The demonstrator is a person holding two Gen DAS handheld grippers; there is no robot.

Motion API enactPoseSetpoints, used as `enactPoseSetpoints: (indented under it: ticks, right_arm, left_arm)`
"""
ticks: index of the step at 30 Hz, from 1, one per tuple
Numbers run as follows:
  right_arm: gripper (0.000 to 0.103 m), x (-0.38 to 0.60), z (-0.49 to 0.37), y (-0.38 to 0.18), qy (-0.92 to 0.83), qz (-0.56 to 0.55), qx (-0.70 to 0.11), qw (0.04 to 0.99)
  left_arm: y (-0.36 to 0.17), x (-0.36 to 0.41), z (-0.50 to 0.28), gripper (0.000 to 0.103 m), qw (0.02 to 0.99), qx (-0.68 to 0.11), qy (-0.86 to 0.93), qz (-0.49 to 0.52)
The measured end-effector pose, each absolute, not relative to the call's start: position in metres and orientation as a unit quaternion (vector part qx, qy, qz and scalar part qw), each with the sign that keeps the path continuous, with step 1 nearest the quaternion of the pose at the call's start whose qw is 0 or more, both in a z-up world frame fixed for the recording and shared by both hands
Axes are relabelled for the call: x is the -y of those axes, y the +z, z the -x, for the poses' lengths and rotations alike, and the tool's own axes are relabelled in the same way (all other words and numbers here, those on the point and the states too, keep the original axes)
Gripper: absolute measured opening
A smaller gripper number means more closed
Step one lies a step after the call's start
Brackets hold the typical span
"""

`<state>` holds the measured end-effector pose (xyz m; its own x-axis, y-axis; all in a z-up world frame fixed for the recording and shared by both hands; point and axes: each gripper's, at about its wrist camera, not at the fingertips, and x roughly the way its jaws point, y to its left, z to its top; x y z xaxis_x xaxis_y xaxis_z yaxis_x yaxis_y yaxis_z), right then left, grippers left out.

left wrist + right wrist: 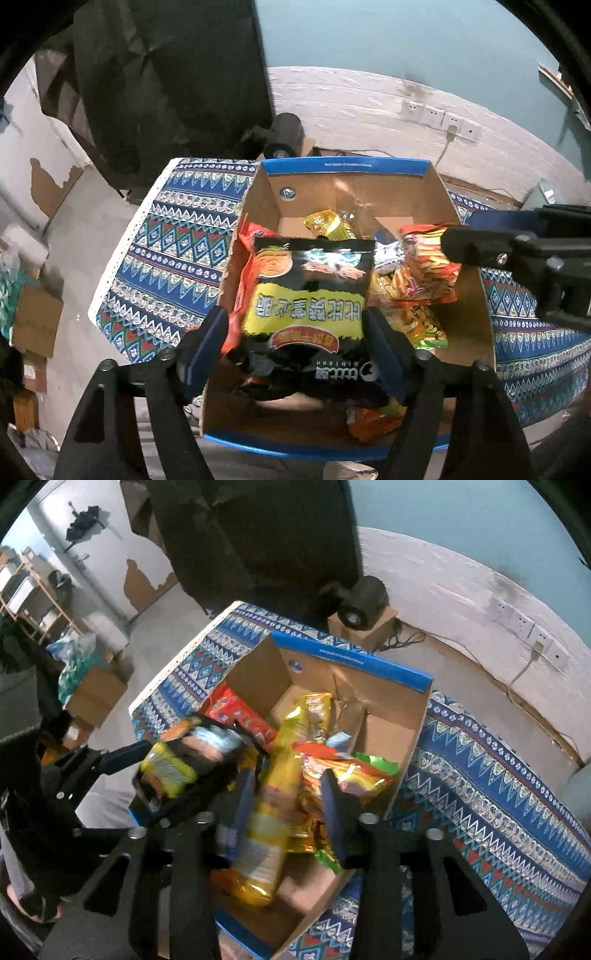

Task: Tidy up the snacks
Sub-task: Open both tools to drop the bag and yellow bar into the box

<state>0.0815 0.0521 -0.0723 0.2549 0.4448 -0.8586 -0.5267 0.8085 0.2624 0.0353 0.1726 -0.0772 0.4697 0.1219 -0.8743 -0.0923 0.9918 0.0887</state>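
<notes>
A blue-rimmed cardboard box (pixel 345 166) stands on a patterned cloth and holds several snack packets. My left gripper (pixel 295 332) is shut on a black and yellow snack bag (pixel 306 291), held over the box's left side; the bag also shows in the right wrist view (pixel 177 764). My right gripper (pixel 288 805) is open over the box (pixel 354 662), its fingers on either side of a long yellow packet (pixel 277 812) and beside an orange and green packet (pixel 351 771). The right gripper's finger shows in the left wrist view (pixel 480 247) above orange packets (pixel 424 266).
The blue patterned cloth (pixel 177 236) covers the table around the box. A black cylindrical device (pixel 364 602) sits on a small carton behind the table. Wall sockets (pixel 439 118) are on the white wall. Cartons (pixel 96 694) stand on the floor at left.
</notes>
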Motion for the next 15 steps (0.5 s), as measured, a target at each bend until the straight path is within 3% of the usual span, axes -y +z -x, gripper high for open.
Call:
enactPoseSetpoints:
  ticks: [15]
  right_arm:
    - [0.068, -0.034, -0.055, -0.049, 0.287, 0.071, -0.486, 0.822]
  left_arm:
    - [-0.044, -0.165, -0.015, 0.087, 0.868, -0.491, 0.064, -0.027]
